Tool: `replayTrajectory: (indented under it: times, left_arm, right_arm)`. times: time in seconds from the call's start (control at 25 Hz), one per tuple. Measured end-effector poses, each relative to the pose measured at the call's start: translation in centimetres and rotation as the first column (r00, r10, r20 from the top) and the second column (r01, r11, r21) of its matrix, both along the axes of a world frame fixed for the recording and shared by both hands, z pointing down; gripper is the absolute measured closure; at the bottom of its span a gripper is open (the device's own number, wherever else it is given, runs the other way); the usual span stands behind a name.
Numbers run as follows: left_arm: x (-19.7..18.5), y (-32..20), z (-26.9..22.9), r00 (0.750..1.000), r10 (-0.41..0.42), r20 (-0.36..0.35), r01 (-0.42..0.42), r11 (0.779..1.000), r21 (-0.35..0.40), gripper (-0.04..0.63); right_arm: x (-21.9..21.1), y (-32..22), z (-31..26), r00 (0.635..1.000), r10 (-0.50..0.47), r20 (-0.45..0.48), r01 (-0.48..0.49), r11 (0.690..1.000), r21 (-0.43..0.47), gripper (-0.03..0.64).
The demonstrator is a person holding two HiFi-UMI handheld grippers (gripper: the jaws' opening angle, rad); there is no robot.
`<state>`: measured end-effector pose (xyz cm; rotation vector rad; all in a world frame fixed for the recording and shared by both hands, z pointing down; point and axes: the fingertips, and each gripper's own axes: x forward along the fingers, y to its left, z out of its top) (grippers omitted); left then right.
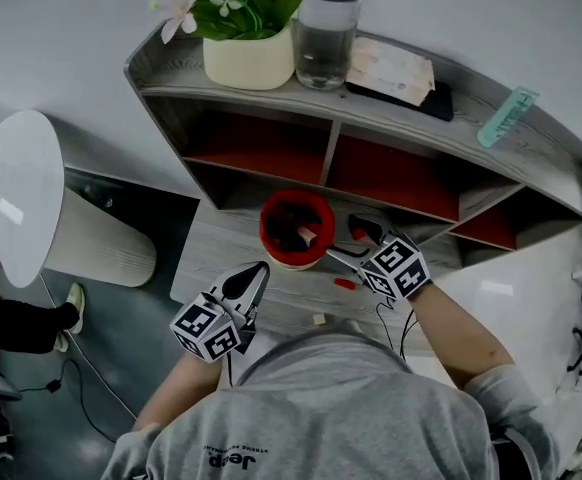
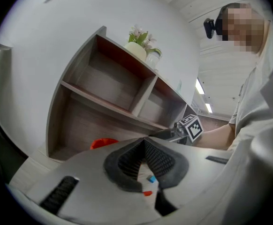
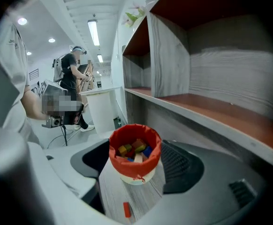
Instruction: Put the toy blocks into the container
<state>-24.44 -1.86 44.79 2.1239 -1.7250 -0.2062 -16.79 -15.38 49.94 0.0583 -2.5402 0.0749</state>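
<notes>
On the grey desk (image 1: 221,258), in front of the shelf unit (image 1: 331,158): red-lined container (image 3: 135,153), upright, already loaded with yellow, green, red and blue toy blocks. Outside it, loose on the bare wood: red block (image 3: 126,209), blue block (image 2: 151,178) and a small pale block (image 1: 319,319) nearest the person. Of these, red block closest to the right gripper (image 1: 351,245), just beside it on the person's side, long axis running roughly toward the container as seen along the jaws. Right gripper spread wide and empty, framing the container without touching it. Left gripper (image 1: 259,271) with tips together, nothing held, farther from the red block. Likely next: a short draw back and down by the right gripper. Blue block not to be found in the head view; lower blocks hidden by the liner.
</notes>
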Motion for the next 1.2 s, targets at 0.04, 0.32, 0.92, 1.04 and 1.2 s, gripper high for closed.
replayTrajectory:
  times: [0.04,0.32,0.92,1.04,1.2]
  left_arm:
    - [1.0,-0.3,0.2,1.0,0.011,0.0,-0.011,1.0,-0.006,0.583]
    - [8.5,-3.4,3.2,0.998,0.069,0.003,-0.069,0.996,-0.052,0.583]
    - [18.8,-4.3,10.8,0.991,0.13,-0.043,-0.136,0.974,-0.181,0.583]
    - [18.5,-3.3,11.4,0.992,0.115,-0.05,-0.122,0.973,-0.195,0.583]
    - [17.8,-2.7,11.7,0.994,0.095,-0.058,-0.105,0.975,-0.198,0.583]
  right_arm:
    - [1.4,-0.5,0.7,1.0,0.017,-0.013,-0.017,1.0,0.0,0.252]
    - [11.7,-4.2,9.9,0.976,0.13,-0.177,-0.132,0.991,0.0,0.295]
    - [18.5,-7.7,26.4,0.856,0.375,-0.355,-0.438,0.892,-0.115,0.276]
    - [17.9,-7.4,27.6,0.841,0.396,-0.369,-0.468,0.874,-0.13,0.275]
    - [17.9,-7.7,28.0,0.822,0.418,-0.387,-0.468,0.883,-0.04,0.298]
